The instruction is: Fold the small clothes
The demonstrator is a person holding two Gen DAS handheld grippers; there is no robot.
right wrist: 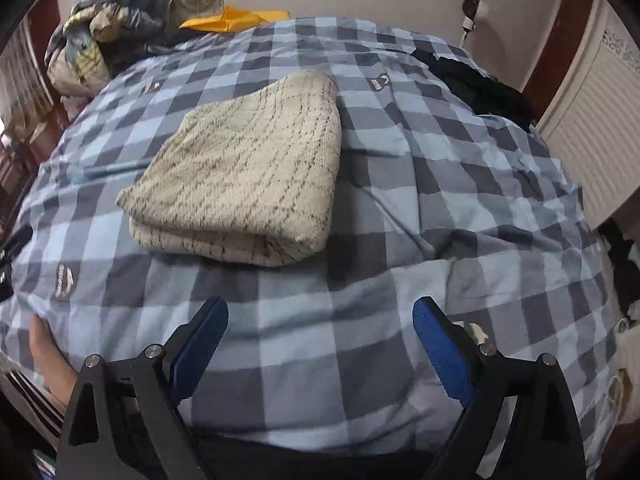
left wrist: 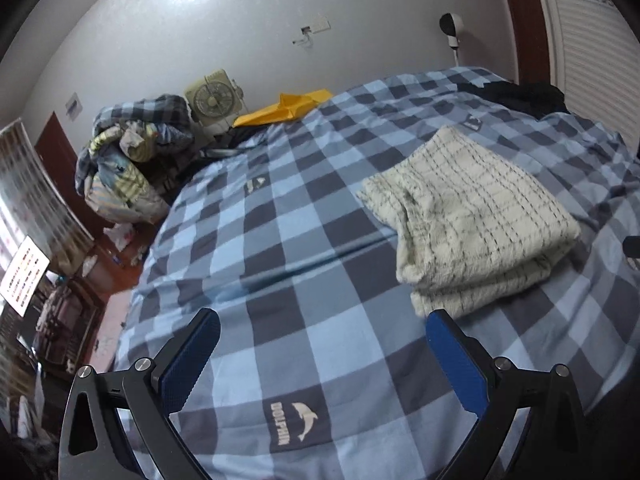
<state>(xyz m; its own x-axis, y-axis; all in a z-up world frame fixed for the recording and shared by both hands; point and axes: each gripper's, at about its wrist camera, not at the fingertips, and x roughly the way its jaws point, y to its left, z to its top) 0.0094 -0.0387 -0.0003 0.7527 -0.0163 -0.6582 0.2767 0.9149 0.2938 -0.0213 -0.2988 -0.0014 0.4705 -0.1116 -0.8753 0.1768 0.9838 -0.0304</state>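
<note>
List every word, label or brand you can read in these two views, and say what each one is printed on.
"DOLPHIN", beside a white dolphin figure: on a dark square of the blue checked bed cover, near the left gripper, patch at.
Other logo patches on the cover: too small or blurred to read.
White chart with coloured rows at the left edge: unreadable.
Folded cream grid-patterned garment: no text visible.

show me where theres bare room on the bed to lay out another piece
Bare checked cover lies between the left tool and the folded cream garment, and left of it up to the yellow item. Crowded: the bedding heap at the far left corner, the black clothes at the far right.
</note>
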